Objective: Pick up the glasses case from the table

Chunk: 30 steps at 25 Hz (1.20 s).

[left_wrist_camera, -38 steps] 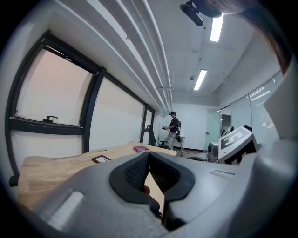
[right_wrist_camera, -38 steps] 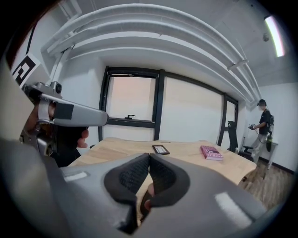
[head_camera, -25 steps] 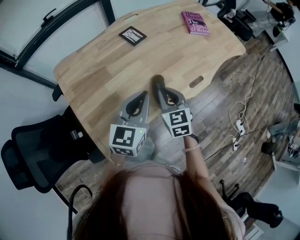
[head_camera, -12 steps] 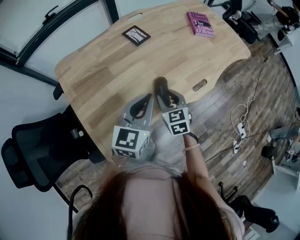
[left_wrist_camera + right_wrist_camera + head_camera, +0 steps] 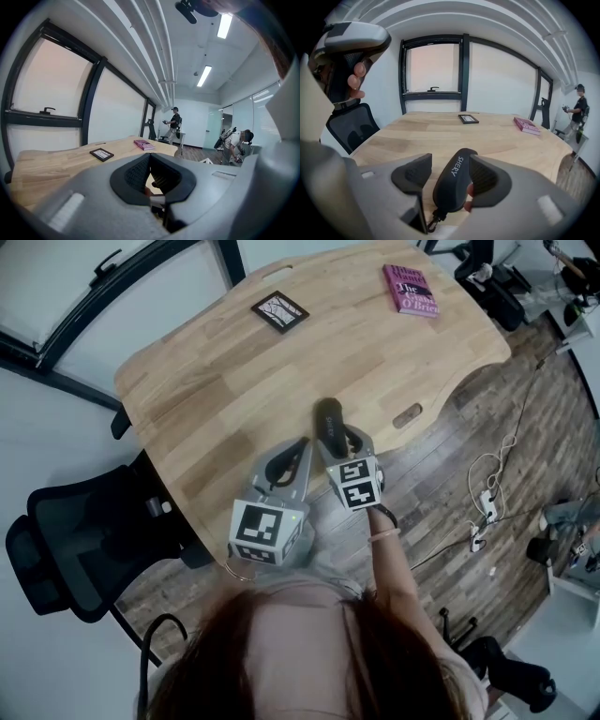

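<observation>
Scene: a pale wooden surface (image 5: 216,381) is seen from above, with two hand-held claws poised over its near edge.

Glasses case: a dark, oblong glasses case (image 5: 327,416) is laid on the surface at 6 o'clock from its middle, close to the near edge. Its long axis is pointed toward 12 o'clock. White lettering is carried on its top, and a small clip is seen at its near end.

Right claw: the right claw (image 5: 450,163) is set astride the case. Its jaws have just been opening and are spread apart, with the case between them. Bare wood is seen between the case and the jaw at its 9 o'clock. The jaw at its 3 o'clock is drawn up just beside it — contact there cannot be told.

Left claw: the left claw (image 5: 300,444) is held just beside the right one, at its 9 o'clock. Its jaws are closed tip to tip, with nothing between them.

Book: a pink book (image 5: 411,289) is placed at 2 o'clock on the surface, well apart from the case.

Framed card: a dark-framed square (image 5: 280,311) is laid at 11 o'clock.

Chair: a black office chair (image 5: 80,540) is parked beside the surface at 8 o'clock.
</observation>
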Available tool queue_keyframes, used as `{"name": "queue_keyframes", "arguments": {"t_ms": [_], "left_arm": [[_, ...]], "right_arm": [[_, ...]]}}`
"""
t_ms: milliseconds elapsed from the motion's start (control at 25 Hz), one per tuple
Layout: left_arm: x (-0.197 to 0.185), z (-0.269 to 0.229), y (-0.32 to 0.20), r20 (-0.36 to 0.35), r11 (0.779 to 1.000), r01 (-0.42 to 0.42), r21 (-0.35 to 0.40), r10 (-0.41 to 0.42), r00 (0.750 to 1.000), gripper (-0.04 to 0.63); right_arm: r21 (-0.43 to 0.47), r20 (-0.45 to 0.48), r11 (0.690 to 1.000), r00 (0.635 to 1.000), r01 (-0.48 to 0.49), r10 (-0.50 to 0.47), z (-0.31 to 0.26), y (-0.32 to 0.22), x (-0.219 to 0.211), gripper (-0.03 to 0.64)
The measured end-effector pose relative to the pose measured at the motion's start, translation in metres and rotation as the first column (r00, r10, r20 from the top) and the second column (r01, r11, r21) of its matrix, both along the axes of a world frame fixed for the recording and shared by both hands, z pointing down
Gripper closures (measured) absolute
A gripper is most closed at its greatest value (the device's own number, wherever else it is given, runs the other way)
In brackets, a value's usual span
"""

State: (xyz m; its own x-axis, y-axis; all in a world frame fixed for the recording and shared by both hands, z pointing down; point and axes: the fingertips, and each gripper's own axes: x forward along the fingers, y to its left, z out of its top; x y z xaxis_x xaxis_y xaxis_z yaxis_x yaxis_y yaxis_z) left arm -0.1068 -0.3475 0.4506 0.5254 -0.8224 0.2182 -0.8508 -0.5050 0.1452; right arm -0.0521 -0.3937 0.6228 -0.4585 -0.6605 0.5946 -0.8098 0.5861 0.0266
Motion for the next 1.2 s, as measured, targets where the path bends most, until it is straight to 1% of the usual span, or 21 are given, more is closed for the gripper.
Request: {"name": "queue_keyframes", "arguments": {"t_ms": [280,560,880,1200], "left_arm": [[-0.005,0.015,0.002,0.009,0.999,0.004,-0.034,-0.004,1.000,0.586],[-0.010,0.028,0.005,0.020,0.998,0.012,-0.068,-0.011,1.000,0.586],[-0.016,0.035,0.002,0.023,0.996,0.021,-0.086,-0.019,1.000,0.586],[-0.015,0.039,0.001,0.026,0.995,0.005,-0.098,-0.003,1.000,0.586]], "right_arm": [[-0.062,-0.015,0.998,1.000,-0.023,0.022,0.029,-0.003,0.002,0.331],[-0.141,-0.029,0.988,0.998,-0.058,0.055,0.054,-0.003,0.003,0.279],[-0.183,-0.033,0.977,0.994,-0.109,0.105,0.071,-0.008,0.006,0.258],[-0.223,-0.022,0.966,0.991,-0.133,0.132,0.085,-0.010,0.004,0.252]]}}
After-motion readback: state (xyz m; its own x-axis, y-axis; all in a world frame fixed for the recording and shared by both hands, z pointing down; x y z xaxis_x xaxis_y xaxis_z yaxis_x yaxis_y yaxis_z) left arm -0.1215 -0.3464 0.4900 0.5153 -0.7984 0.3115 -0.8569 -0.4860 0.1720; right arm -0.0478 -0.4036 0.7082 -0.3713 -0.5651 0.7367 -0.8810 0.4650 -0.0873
